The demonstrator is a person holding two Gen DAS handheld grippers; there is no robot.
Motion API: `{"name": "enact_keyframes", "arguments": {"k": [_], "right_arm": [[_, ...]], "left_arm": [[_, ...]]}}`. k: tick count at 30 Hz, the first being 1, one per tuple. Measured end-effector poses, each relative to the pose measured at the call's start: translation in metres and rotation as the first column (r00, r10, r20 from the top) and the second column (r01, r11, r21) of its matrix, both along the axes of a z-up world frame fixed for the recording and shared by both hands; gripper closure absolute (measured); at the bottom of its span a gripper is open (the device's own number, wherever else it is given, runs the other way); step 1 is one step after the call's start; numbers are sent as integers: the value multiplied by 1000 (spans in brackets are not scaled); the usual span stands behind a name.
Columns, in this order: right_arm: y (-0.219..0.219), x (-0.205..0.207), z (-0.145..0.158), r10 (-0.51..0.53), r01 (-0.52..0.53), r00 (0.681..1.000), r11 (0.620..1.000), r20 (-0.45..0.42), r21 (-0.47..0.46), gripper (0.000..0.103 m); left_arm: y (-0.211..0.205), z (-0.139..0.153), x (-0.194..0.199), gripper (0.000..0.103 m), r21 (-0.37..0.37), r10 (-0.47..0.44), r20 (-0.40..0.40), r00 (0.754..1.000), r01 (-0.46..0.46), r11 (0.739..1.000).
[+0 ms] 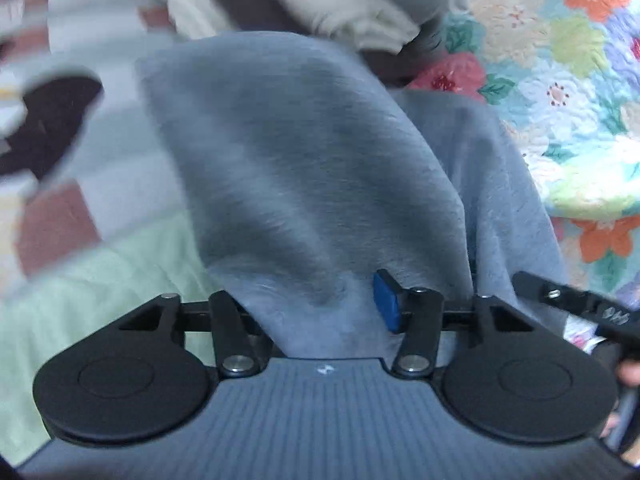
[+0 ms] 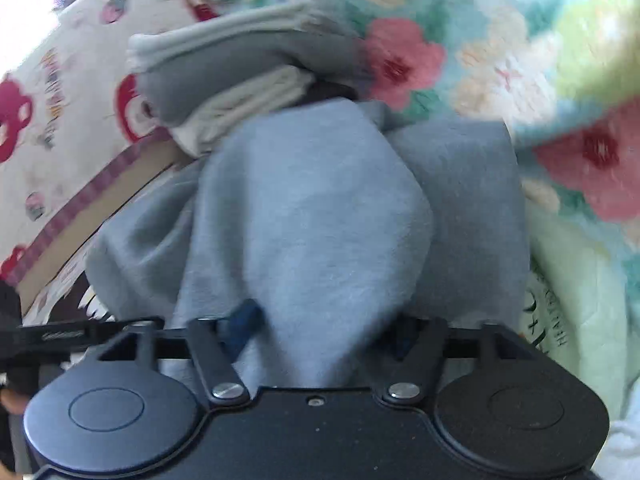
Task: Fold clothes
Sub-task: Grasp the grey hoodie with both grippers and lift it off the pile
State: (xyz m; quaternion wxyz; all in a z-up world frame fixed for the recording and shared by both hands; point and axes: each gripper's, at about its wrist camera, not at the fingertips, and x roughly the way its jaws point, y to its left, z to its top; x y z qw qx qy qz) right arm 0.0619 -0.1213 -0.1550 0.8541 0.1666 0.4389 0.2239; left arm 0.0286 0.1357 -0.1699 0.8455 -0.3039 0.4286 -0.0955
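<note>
Grey-blue jersey cloth fills the middle of both wrist views: this is the garment you are folding. It drapes down out of each claw onto the bed, its long axis running away from you toward the far pile. Both views are motion-blurred.

Surroundings:
- A stack of folded clothes, in grey and cream layers, lies just beyond the garment's far edge and touches it in the right wrist view.
- A floral quilt covers the bed to the right of the garment.
- A pale green cloth lies just beside the garment.
- A dark item sits well to the left in the left wrist view; it is too blurred to identify.

Claw state:
- Your left gripper has cloth bunched between its fingers, one blue pad exposed against the fabric.
- Your right gripper is likewise clamped on the garment, which hides most of both fingers.
</note>
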Motion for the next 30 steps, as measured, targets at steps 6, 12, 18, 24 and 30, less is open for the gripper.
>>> {"name": "enact_keyframes", "arguments": {"k": [6, 12, 18, 24, 30], "right_arm": [[16, -6, 7, 29, -32, 999, 998, 45, 60, 87], [60, -35, 120, 120, -128, 922, 992, 368, -2, 91], [68, -36, 247, 166, -121, 775, 986, 610, -115, 92], [75, -53, 332, 192, -128, 647, 981, 738, -143, 92], [137, -65, 365, 270, -198, 557, 962, 786, -190, 93]], "left_arm": [[-2, -1, 5, 84, 18, 27, 2, 1000, -27, 999], [32, 99, -26, 95, 260, 147, 263, 953, -217, 941], [101, 187, -67, 95, 280, 261, 419, 870, -397, 874], [170, 258, -102, 95, 303, 328, 511, 795, -523, 797], [239, 337, -138, 95, 362, 372, 623, 688, -675, 643]]}}
